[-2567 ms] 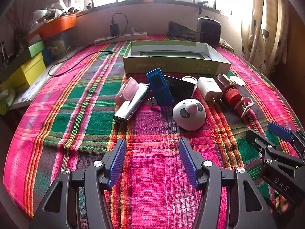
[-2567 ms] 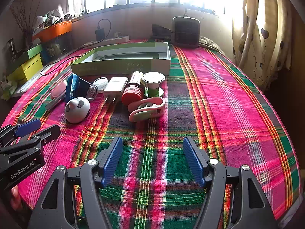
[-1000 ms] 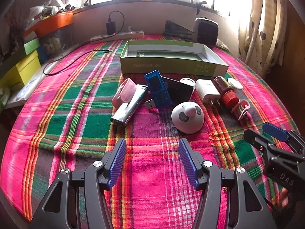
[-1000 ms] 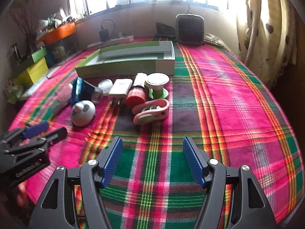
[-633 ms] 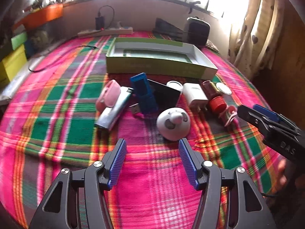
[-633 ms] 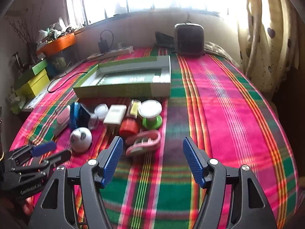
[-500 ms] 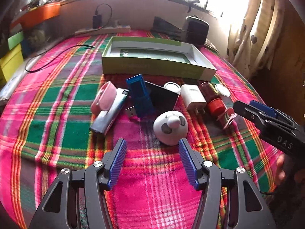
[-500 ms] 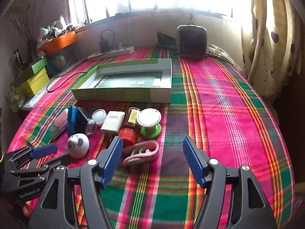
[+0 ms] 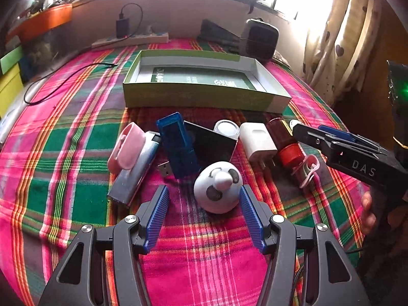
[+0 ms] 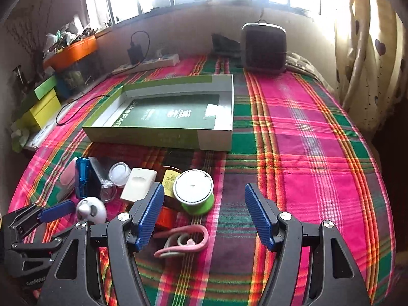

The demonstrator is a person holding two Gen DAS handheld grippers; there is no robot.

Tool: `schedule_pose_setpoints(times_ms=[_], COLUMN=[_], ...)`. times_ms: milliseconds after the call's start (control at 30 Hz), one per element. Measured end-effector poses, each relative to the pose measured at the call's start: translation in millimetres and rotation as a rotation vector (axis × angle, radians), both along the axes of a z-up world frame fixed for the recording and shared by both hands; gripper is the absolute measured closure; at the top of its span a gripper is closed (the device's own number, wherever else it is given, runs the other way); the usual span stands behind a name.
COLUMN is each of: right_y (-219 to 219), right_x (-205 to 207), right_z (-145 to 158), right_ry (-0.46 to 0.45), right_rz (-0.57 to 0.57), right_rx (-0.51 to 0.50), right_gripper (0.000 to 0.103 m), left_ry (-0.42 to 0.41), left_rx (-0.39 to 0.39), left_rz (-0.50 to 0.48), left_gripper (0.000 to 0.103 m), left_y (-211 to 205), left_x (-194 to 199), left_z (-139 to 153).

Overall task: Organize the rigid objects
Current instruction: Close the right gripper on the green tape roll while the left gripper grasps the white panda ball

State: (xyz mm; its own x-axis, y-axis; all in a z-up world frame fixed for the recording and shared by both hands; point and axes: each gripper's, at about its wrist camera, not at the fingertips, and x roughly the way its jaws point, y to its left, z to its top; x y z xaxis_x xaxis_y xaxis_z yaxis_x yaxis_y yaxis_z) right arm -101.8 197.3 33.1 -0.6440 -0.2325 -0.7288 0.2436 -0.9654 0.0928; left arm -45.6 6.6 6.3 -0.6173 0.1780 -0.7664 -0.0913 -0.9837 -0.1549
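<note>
A cluster of small objects lies on the plaid cloth in front of an open green box. My left gripper is open, just short of the white panda-faced dome, which sits toward its right finger. Beyond lie a blue USB device, a silver lighter, a pink clip, a black square, a white charger and a red-capped bottle. My right gripper is open above a pink-green clip and a green spool.
A black speaker stands at the back of the table. A power strip and a black cable lie at the back left. Yellow and green boxes sit off the left edge. A curtain hangs at the right.
Both grippers have moved forward toward the cluster. The left one has closed in on the panda dome; the right one has risen and now looks down on the spool and clip. Both stay open.
</note>
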Motion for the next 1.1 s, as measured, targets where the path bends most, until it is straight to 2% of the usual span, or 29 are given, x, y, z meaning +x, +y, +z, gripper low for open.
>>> schedule_pose_setpoints(times_ms=[300, 600, 867, 900, 967, 1100], right_y=[15.8, 3.9, 4.7, 4.3, 2.7, -1.1], right_x=[-8.2, -13.8, -14.7, -14.9, -15.2, -14.0], right_z=[-2.2, -4.5, -7.7, -7.4, -7.7, -9.4], right_ry=[-0.014, -0.005, -0.011, -0.008, -0.009, -0.011], right_rz=[-0.042, 0.004, 0.012, 0.013, 0.019, 0.035], right_rx=[-0.009, 0.064, 0.076, 0.074, 0.072, 0.083], right_gripper=[0.037, 0.037, 0.037, 0.038, 0.047, 0.053], left_ry=[0.007, 0.007, 0.007, 0.006, 0.004, 0.004], left_rx=[-0.012, -0.015, -0.008, -0.007, -0.001, 0.003], left_rz=[0.001, 0.003, 0.005, 0.006, 0.011, 0.009], left_gripper=[0.047, 0.047, 0.047, 0.048, 0.052, 0.056], left_y=[1.4, 2.1, -0.3, -0.5, -2.0, -1.9], left_x=[-5.5, -6.6, -8.1, -8.2, -9.2, -9.5], left_z=[-0.1, -0.7, 0.1, -0.2, -0.2, 0.3])
